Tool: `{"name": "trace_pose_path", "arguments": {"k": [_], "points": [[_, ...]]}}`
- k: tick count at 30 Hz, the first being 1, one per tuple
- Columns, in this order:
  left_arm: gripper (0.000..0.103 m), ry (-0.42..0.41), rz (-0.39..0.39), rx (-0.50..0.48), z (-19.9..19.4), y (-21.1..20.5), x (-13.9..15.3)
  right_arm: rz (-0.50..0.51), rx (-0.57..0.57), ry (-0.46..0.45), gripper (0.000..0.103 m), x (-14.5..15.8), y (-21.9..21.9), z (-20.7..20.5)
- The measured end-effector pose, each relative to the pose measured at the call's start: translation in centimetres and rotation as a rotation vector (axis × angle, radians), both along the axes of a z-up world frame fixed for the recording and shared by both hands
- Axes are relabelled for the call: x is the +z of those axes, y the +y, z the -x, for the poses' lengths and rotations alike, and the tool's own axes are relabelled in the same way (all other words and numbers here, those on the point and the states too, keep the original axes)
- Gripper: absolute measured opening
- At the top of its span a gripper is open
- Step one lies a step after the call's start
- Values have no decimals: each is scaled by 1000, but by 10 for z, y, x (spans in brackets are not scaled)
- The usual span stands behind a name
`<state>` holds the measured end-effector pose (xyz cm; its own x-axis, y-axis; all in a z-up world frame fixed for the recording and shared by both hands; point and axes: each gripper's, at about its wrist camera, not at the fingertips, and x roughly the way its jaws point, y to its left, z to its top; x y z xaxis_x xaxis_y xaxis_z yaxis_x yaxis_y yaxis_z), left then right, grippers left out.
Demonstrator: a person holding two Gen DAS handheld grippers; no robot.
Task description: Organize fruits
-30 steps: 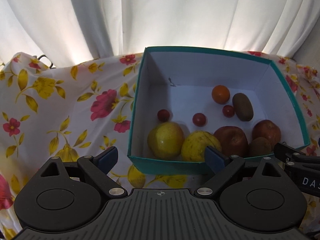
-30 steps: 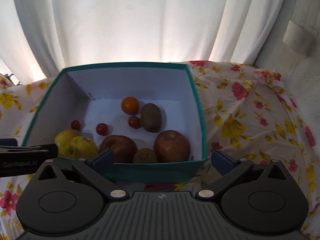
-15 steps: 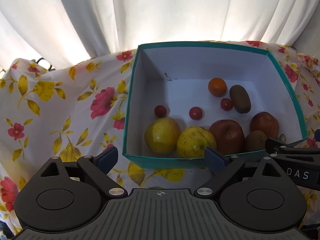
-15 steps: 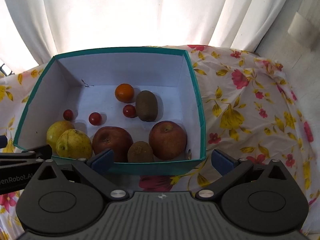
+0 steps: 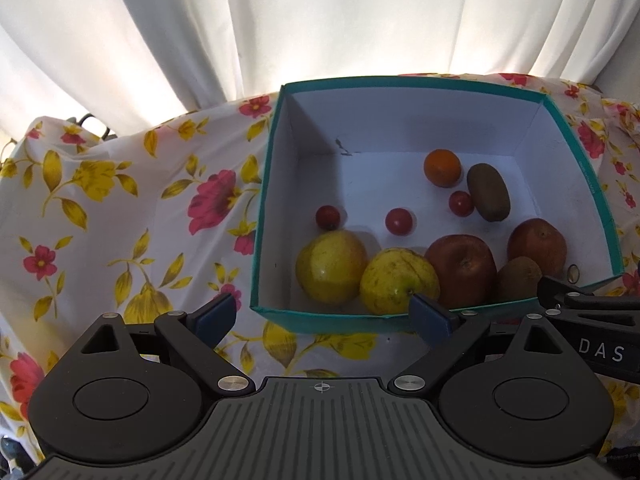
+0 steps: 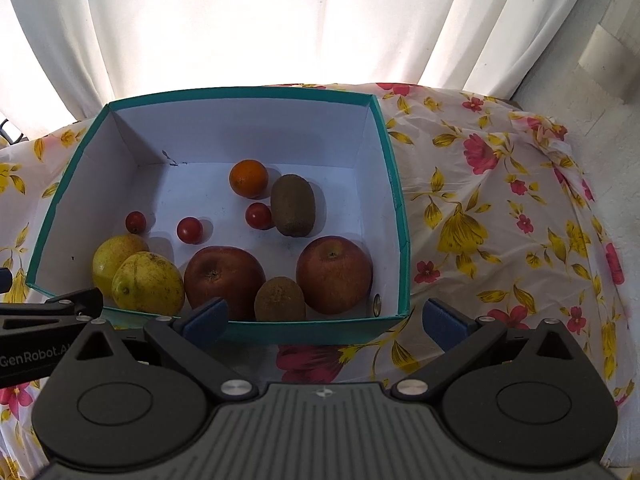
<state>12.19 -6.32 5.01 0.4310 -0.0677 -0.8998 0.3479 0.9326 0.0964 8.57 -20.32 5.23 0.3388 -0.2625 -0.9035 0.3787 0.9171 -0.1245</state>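
Both claws spread wide, empty — left claw (image 5: 322, 316) and right claw (image 6: 325, 317) held just in front of box (image 6: 394, 184) near wall, above flowered surface (image 6: 500, 216).

All visible fruit inside box: pears (image 5: 331, 266) and apples (image 6: 334, 274) by near wall, with a kiwi (image 6: 280, 299); orange (image 6: 248, 178), second kiwi, three cherry tomatoes behind.

Step unclear — fits fruit gathered, or sorting inside box pending. No fruit seen outside box.
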Motion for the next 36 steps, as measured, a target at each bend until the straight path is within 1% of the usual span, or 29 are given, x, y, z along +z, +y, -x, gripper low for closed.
{"name": "trace_pose_path", "arguments": {"k": [10, 36], "points": [[97, 15, 5, 10, -2, 3, -1, -1, 11, 1, 103, -1, 0, -1], [97, 9, -12, 1, 0, 0, 0, 16, 27, 5, 103, 2, 1, 0]]}}
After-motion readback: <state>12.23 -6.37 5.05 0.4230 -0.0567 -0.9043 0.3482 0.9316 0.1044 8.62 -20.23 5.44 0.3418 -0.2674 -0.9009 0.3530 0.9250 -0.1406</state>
